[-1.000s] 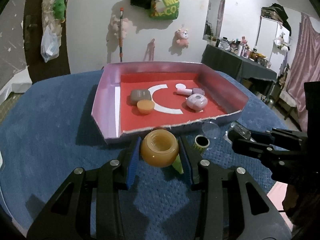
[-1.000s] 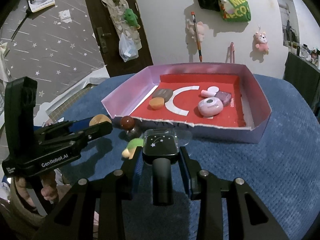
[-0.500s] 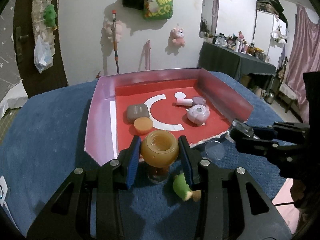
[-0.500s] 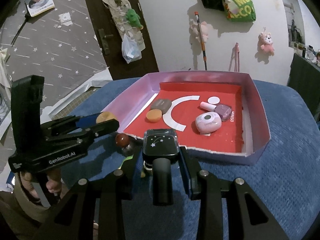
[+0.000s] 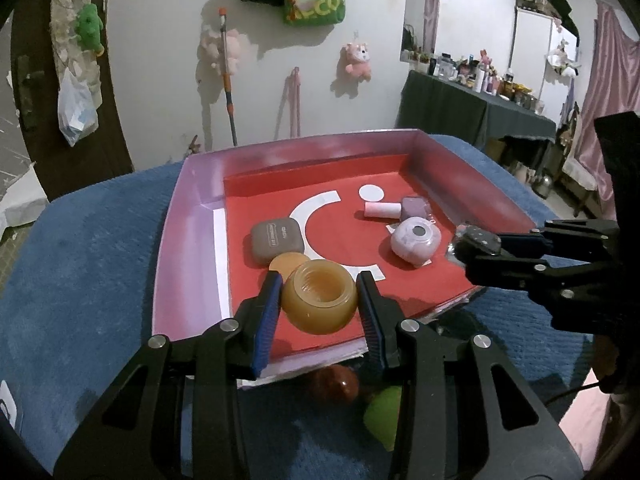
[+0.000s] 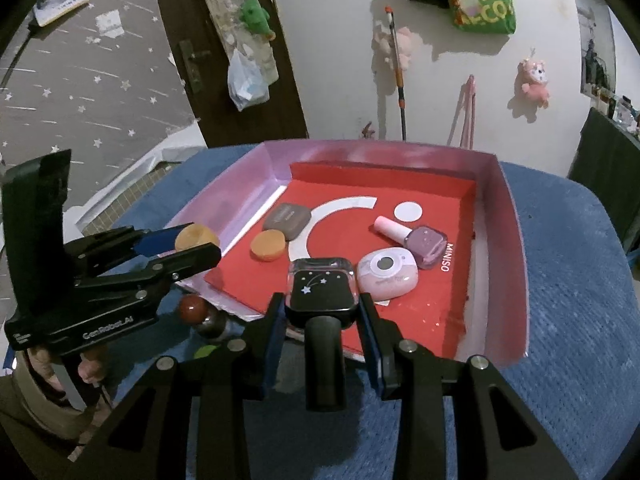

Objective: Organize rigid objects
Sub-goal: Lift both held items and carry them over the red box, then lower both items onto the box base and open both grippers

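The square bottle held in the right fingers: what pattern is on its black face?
Small pale stars, one with a curved trail; clearest in the right wrist view.

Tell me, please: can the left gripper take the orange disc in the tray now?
Probably not. The left gripper is shut on the amber jar, so its jaws are occupied. The orange disc lies uncovered on the tray floor just beyond the jar; release the jar first.
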Demonstrator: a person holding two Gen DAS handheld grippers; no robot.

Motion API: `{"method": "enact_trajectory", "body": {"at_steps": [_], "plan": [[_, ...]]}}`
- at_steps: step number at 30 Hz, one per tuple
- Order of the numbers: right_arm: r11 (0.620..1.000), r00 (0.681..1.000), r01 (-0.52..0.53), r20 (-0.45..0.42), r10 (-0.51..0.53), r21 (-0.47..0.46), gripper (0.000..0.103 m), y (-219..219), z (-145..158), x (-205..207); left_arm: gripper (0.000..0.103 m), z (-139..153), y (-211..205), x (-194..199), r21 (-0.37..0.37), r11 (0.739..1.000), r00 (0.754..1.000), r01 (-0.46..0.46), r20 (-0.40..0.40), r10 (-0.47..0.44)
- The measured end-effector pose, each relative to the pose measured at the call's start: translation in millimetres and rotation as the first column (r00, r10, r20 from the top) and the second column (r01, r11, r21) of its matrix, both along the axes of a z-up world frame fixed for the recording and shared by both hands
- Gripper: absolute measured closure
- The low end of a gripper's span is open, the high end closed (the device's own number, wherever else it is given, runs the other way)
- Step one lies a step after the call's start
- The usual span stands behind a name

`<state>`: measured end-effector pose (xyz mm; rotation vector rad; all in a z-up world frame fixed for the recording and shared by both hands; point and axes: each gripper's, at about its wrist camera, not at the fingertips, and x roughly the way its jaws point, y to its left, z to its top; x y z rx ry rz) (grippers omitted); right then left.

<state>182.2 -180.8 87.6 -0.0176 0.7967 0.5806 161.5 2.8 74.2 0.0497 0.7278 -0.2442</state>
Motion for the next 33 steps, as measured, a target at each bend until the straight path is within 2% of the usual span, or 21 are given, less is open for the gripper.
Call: {"method": "enact_trajectory", "body": {"at_steps": [10, 19, 28, 33], "plan": [[1.000, 0.993, -0.013, -0.122, 0.011, -0.014, 0.065, 10.5, -22.3, 33.0, 0.067, -23.9, 1.9, 29.0, -0.033, 0.999, 0.992, 0.030, -0.119, -0.034], [0.998, 0.983, -0.037, -0.181, 0.028, -0.044, 0.065, 20.4, -35.1, 48.0, 0.067, -44.5, 0.2, 46.1, -0.042, 0.998, 0.976, 0.040, -0.213, -0.048], [0.999, 0.977, -0.023, -0.212, 0.014, -0.039, 0.065, 18.0, -44.7, 58.7, 0.067, -49.0, 1.8, 55.7, -0.052, 0.998, 0.971, 0.028, -0.236, -0.040], [0.999, 0.982, 0.002, -0.190, -0.011, -0.048, 0.065, 17.4, -44.2, 61.5, 0.067, -50.6, 2.9, 60.7, -0.043, 0.999, 0.974, 0.012, -0.227, -0.022]]}}
